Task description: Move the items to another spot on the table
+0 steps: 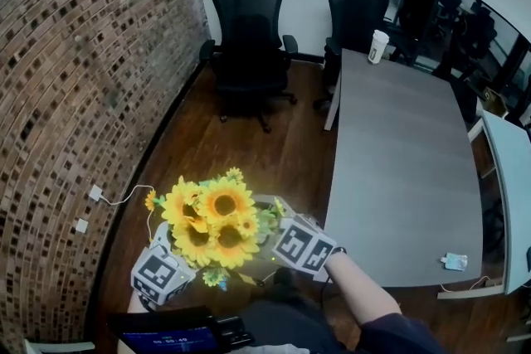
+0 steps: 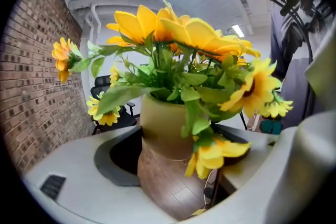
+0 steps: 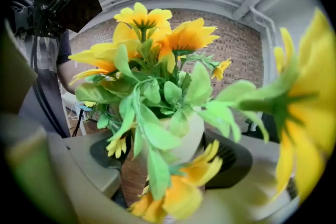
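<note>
A pale vase (image 2: 163,126) of artificial sunflowers (image 1: 211,220) hangs in the air above the wooden floor, left of the grey table (image 1: 398,178). My left gripper (image 2: 173,162) holds the vase from one side, its dark pads against the vase wall. From the other side my right gripper (image 3: 168,162) closes on the same vase (image 3: 186,139). In the head view the left gripper (image 1: 178,261) and the right gripper (image 1: 286,240) show mainly as their marker cubes. The blooms hide their fingertips and the vase there.
A paper cup (image 1: 378,46) stands at the table's far end and a small packet (image 1: 455,261) lies near its front right corner. Two black office chairs (image 1: 249,29) stand beyond. A brick wall (image 1: 83,95) runs on the left, with a cable (image 1: 124,196) on the floor.
</note>
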